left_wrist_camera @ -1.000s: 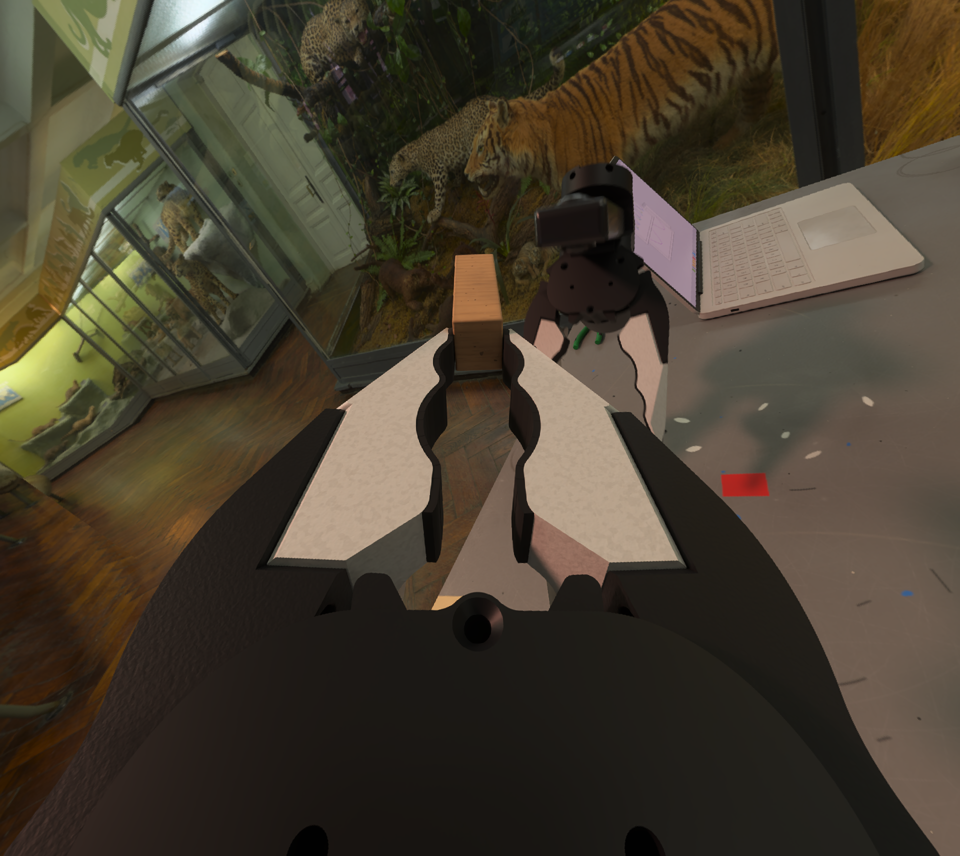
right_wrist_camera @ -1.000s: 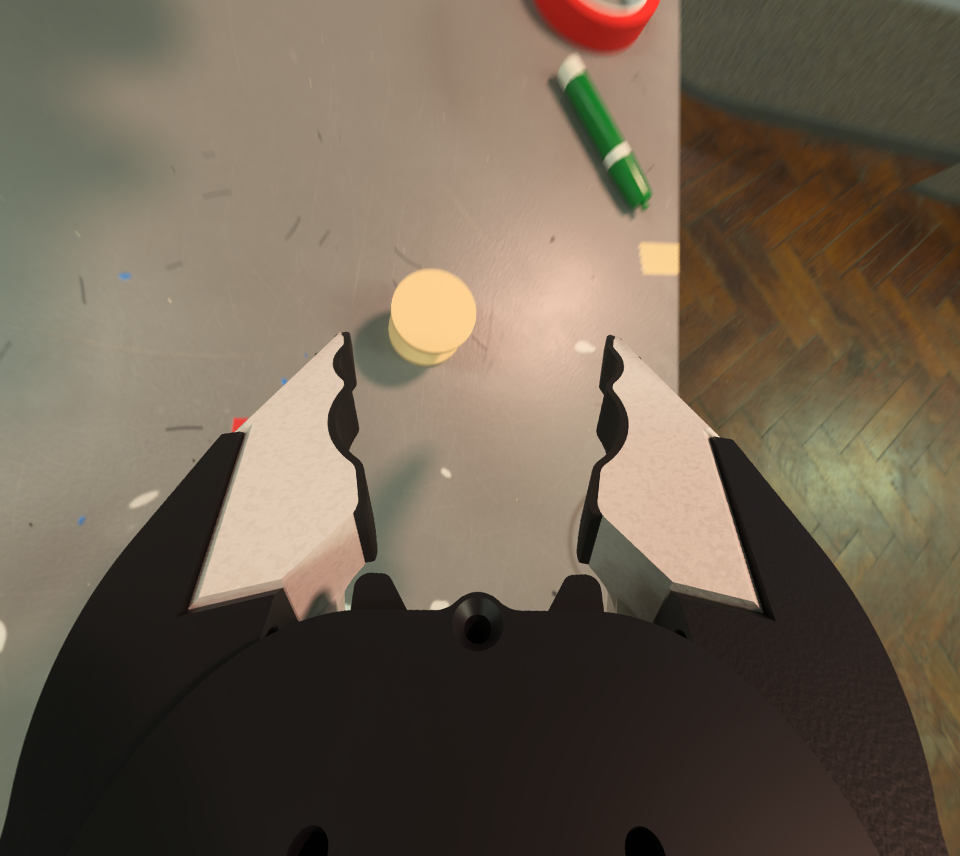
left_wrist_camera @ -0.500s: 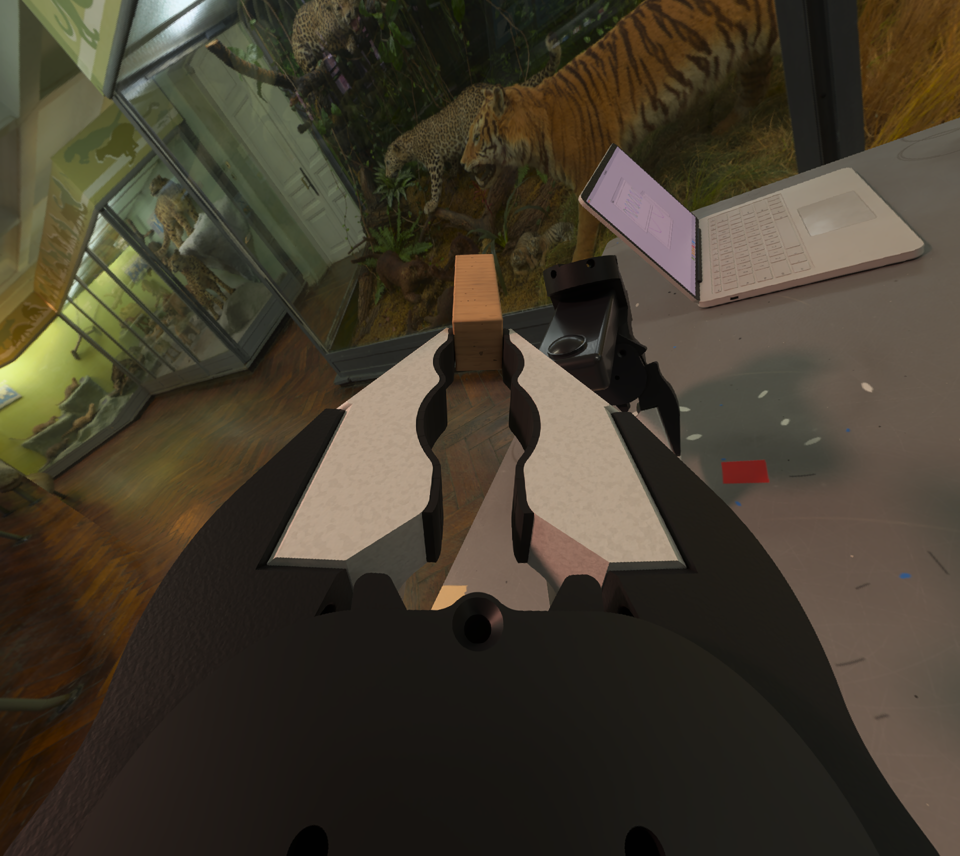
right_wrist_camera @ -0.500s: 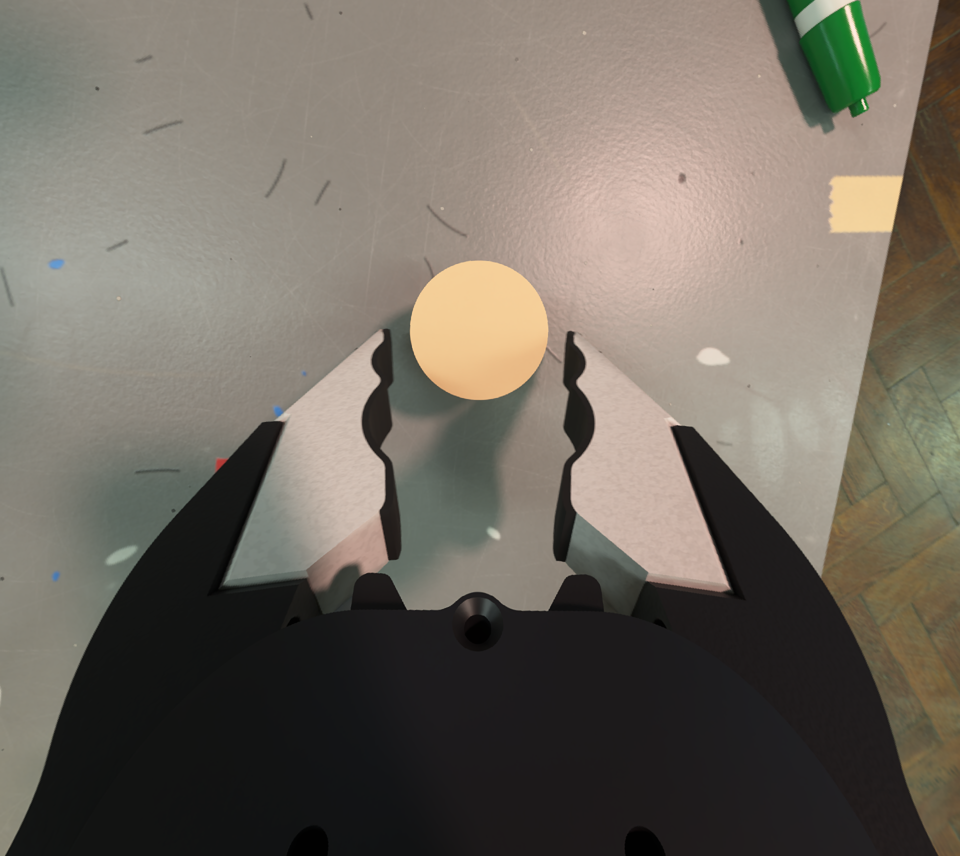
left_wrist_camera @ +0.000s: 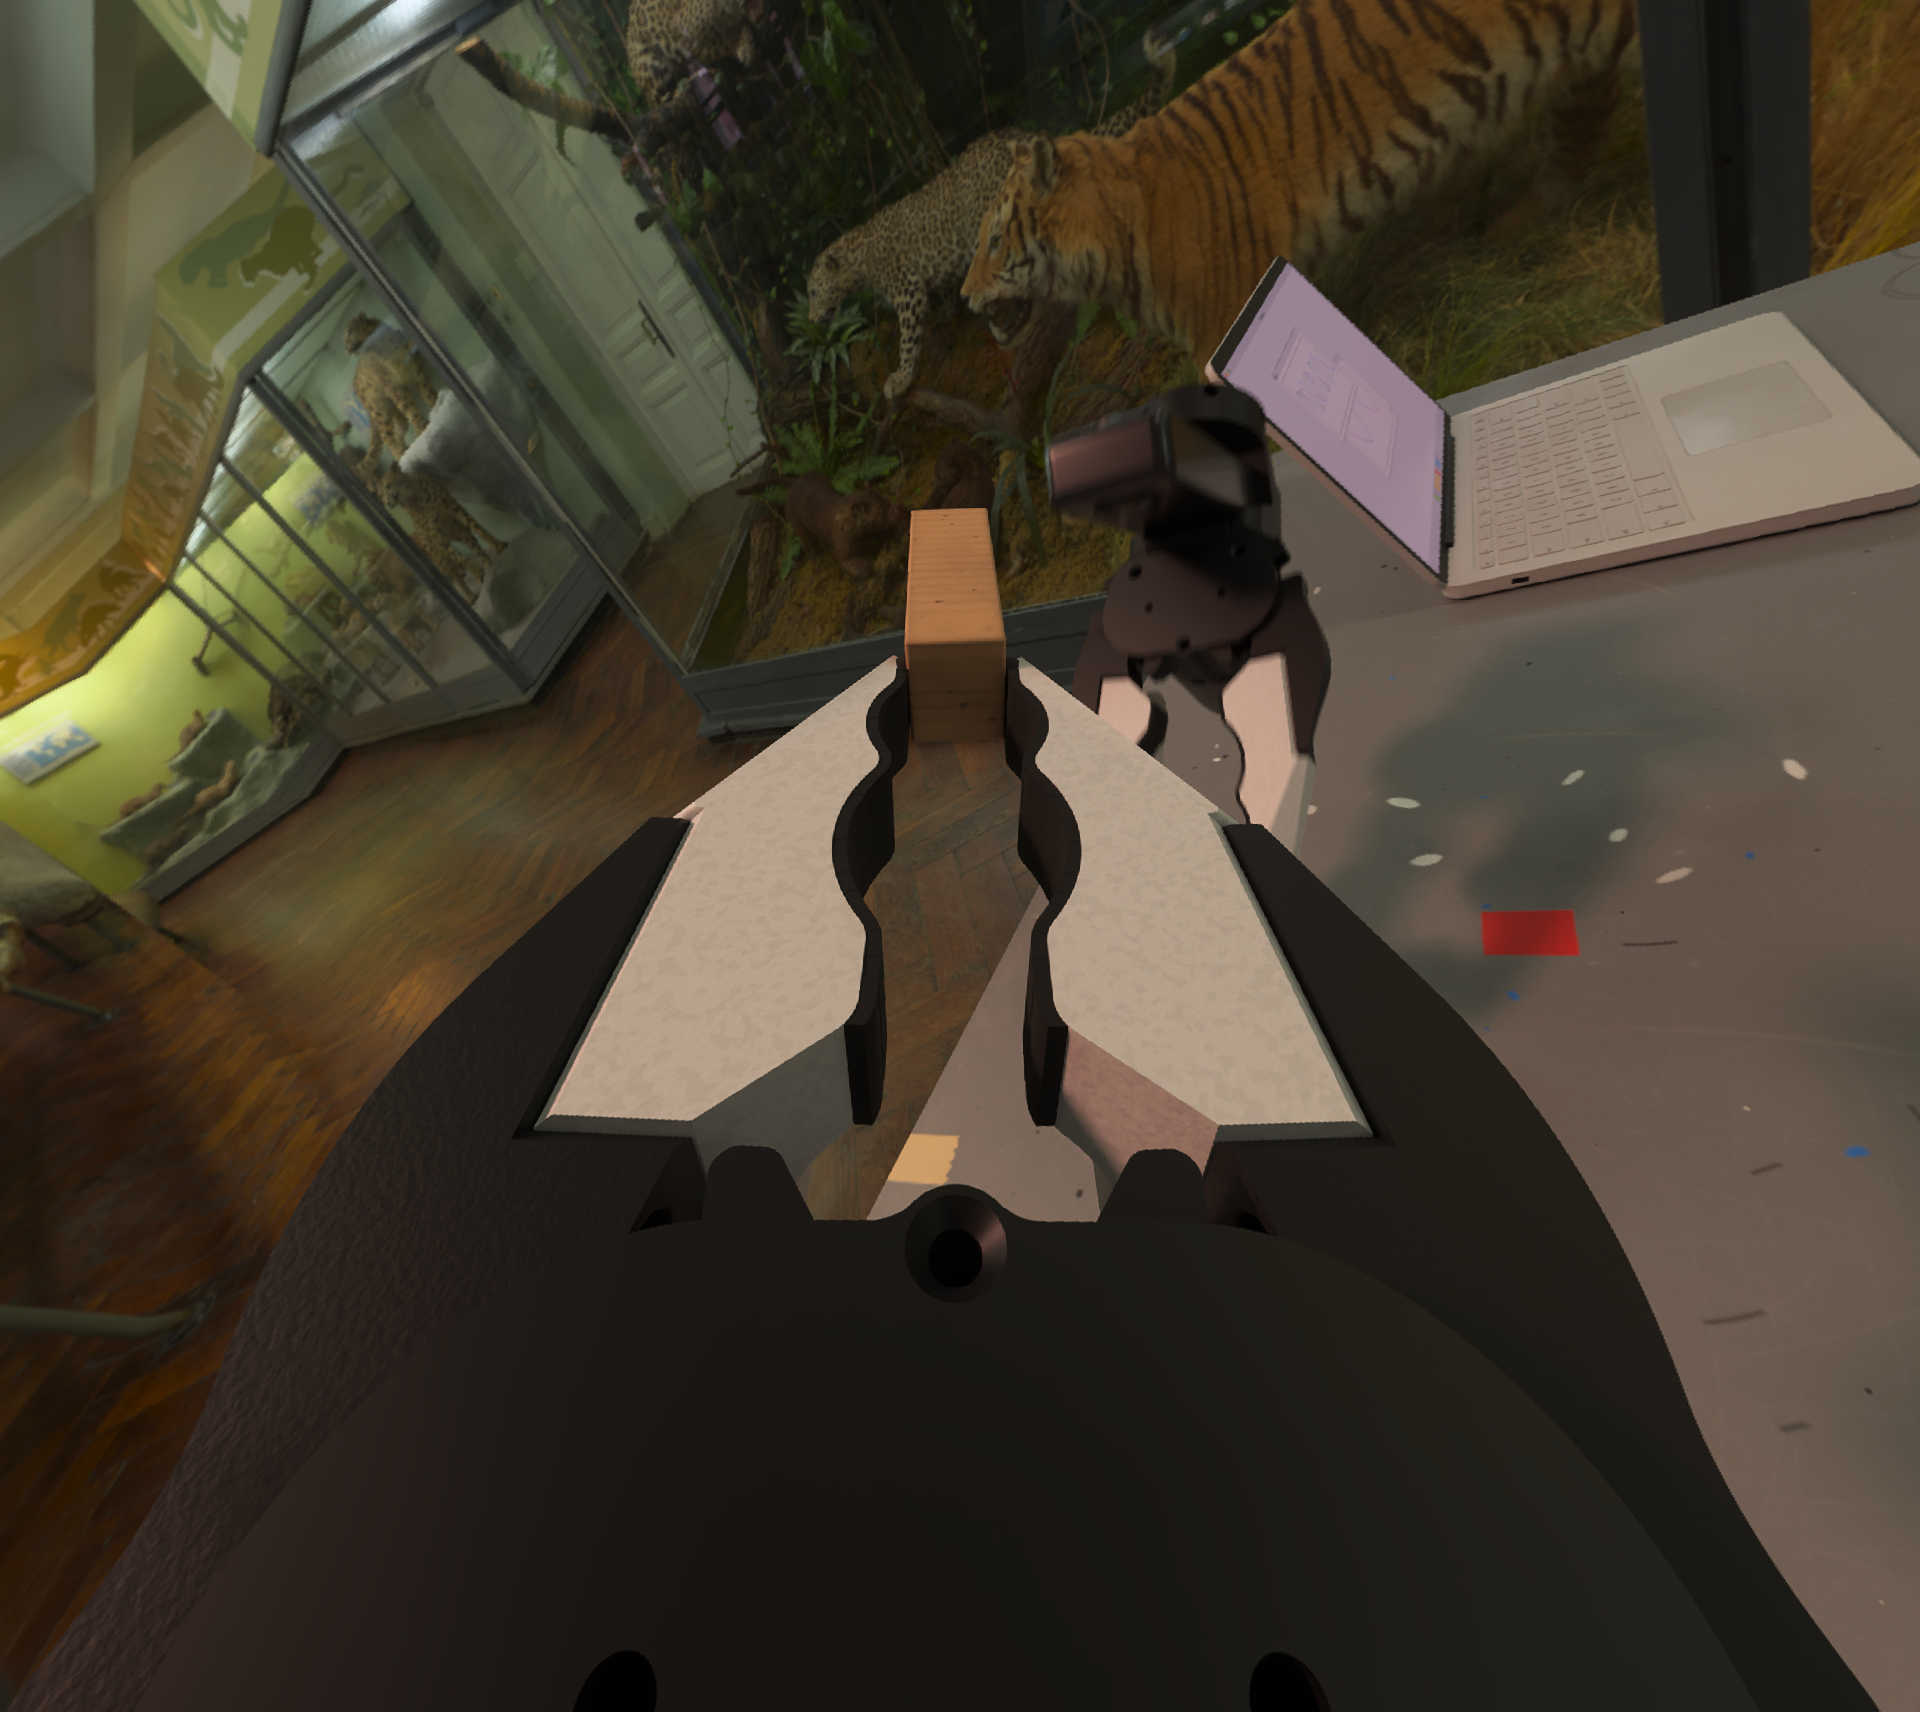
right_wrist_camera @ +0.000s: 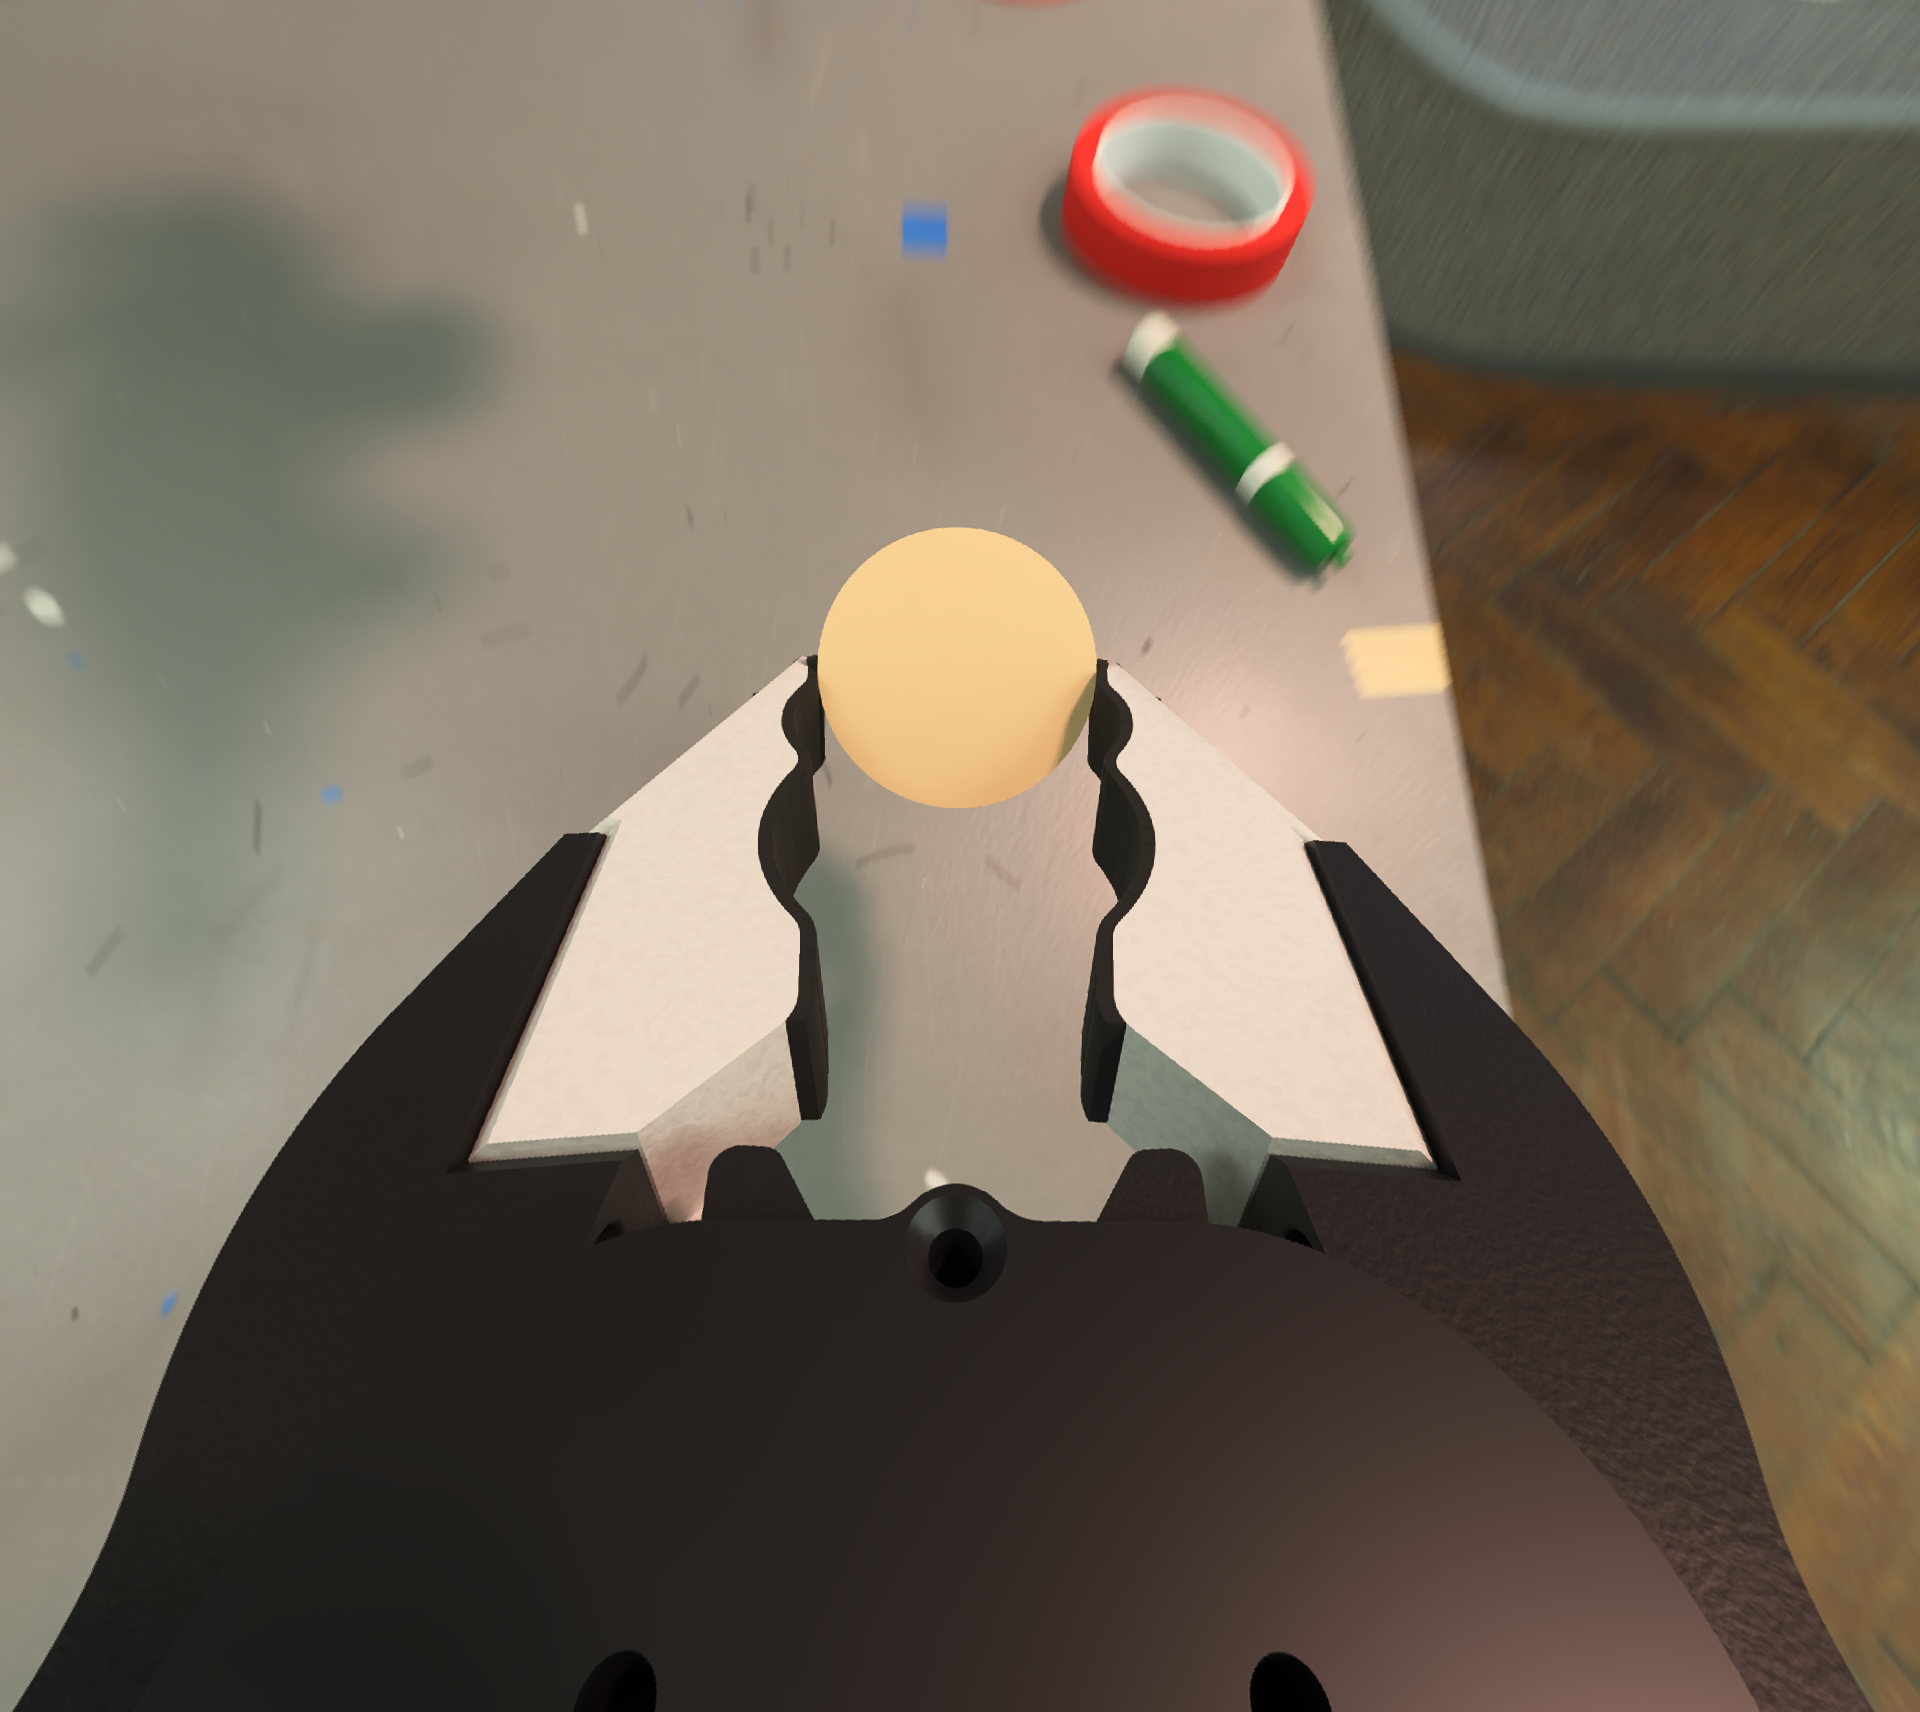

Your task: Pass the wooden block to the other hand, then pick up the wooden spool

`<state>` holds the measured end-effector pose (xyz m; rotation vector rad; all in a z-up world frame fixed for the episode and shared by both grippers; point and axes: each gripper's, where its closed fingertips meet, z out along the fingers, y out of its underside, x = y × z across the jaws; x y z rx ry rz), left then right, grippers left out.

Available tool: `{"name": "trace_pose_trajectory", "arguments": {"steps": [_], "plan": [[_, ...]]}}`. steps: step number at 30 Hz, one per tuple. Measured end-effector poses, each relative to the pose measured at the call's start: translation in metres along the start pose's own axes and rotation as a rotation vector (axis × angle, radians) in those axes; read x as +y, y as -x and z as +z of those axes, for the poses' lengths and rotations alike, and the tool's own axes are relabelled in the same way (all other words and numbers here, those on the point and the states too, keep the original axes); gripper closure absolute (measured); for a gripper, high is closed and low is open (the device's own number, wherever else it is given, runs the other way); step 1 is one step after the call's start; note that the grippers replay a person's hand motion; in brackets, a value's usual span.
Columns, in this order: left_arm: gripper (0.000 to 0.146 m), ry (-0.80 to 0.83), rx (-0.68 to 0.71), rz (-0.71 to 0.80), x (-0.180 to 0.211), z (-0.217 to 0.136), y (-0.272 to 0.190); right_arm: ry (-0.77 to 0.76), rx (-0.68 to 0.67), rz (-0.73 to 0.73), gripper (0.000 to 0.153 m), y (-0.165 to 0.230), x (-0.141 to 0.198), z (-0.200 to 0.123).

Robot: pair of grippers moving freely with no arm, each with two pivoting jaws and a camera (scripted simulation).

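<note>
Since half a second ago the right tongs (right_wrist_camera: 956, 675) have closed onto the spool (right_wrist_camera: 956, 667) and risen; the counter (right_wrist_camera: 520, 415) looks farther off and blurred, so the spool seems lifted, though contact below is hidden. Its round end faces the camera, its axis running along the fingers, pinched at the tips. Left tongs (left_wrist_camera: 956, 706) grip the wooden block (left_wrist_camera: 954, 634) upright at their tips, out past the counter edge. With both pairs full, the next move is probably only a steady lift.
</note>
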<state>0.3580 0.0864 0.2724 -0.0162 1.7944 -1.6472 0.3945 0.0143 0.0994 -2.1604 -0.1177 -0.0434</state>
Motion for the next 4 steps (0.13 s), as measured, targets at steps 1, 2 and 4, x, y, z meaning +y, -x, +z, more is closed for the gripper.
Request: {"name": "trace_pose_trajectory", "arguments": {"steps": [1, 2, 4], "plan": [[0.129, 0.006, -0.006, -0.004, 0.002, 0.000, 0.001, -0.077, 0.014, 0.004, 0.102, -0.003, -0.013, -0.010], [0.129, 0.013, -0.008, -0.010, 0.004, 0.001, 0.002, -0.146, 0.027, 0.012, 0.102, -0.005, -0.024, -0.018], [0.129, 0.033, -0.004, -0.019, 0.009, 0.003, 0.002, -0.268, 0.041, 0.014, 0.102, -0.008, -0.042, -0.032]]}}
